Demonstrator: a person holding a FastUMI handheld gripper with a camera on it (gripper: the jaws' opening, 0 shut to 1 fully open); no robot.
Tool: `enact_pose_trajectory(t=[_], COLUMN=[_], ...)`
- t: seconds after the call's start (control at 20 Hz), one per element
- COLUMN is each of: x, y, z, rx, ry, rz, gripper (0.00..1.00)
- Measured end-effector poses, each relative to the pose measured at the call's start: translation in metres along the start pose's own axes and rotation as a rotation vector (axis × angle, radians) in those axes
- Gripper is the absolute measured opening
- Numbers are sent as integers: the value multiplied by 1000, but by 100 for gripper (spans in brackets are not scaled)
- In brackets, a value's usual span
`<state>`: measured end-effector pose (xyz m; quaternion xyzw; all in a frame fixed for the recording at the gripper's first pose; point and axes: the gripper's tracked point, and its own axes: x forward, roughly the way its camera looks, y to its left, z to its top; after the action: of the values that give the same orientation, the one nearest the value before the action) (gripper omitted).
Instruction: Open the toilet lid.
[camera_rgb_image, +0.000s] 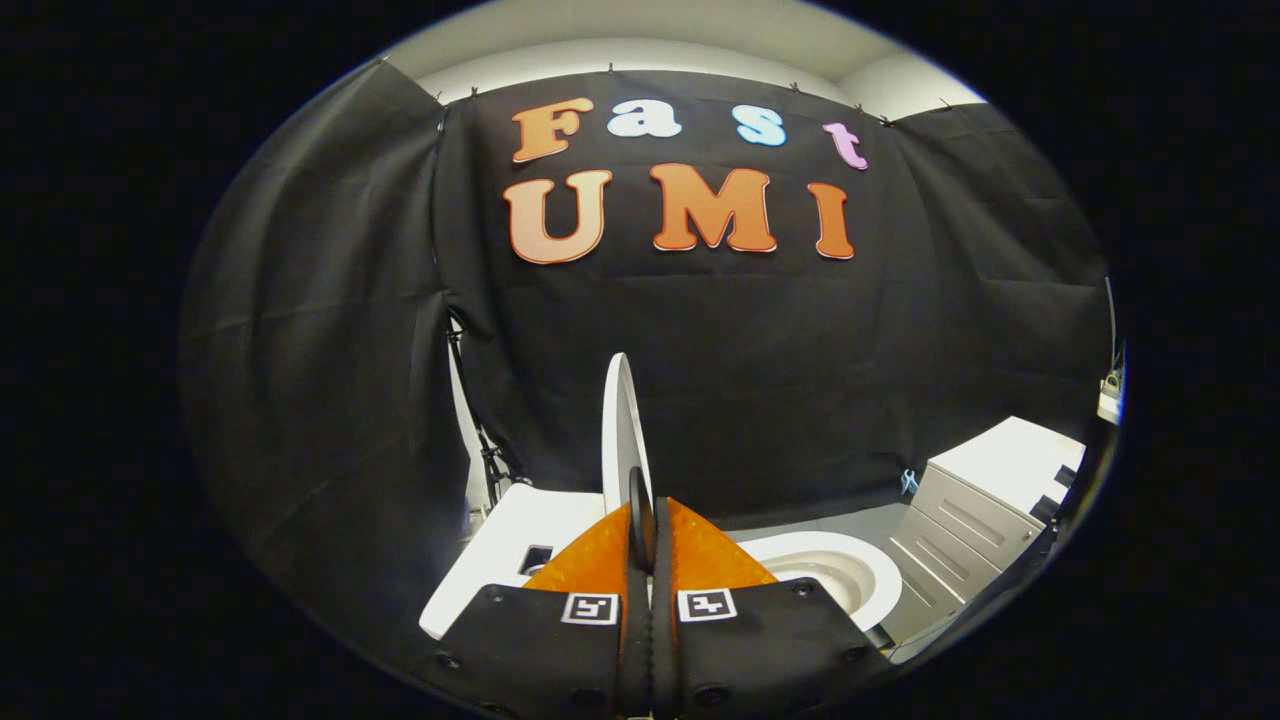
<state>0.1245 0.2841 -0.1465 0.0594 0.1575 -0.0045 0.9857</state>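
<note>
The gripper (645, 525) has its two orange fingers (590, 565) pressed close together on the thin edge of the raised toilet lid (622, 420), which stands upright just ahead and blocks the way forward. To the fingers' right the toilet bowl (850, 570) lies open. Beyond it a white cabinet (985, 510) closes that side. The tank (500, 550) sits left.

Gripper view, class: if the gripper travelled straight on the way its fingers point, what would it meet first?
The gripper is shut on the raised toilet lid, seen edge-on between the orange fingers. So it is already touching the lid; beyond that, probably the black cloth wall, though depth is unclear.
</note>
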Motion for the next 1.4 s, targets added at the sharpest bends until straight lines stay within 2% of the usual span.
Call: enact_pose_trajectory(t=[0.55, 0.8, 0.95, 1.1, 1.4], x=[2, 1, 0, -2, -12], y=[72, 87, 77, 60, 51], z=[-18, -25, -21, -13, 13], rx=[-128, -187, -223, -231, -178], ry=[34, 40, 45, 36, 1], rz=[88, 90, 68, 51, 97], gripper=[8, 8, 10, 38, 92])
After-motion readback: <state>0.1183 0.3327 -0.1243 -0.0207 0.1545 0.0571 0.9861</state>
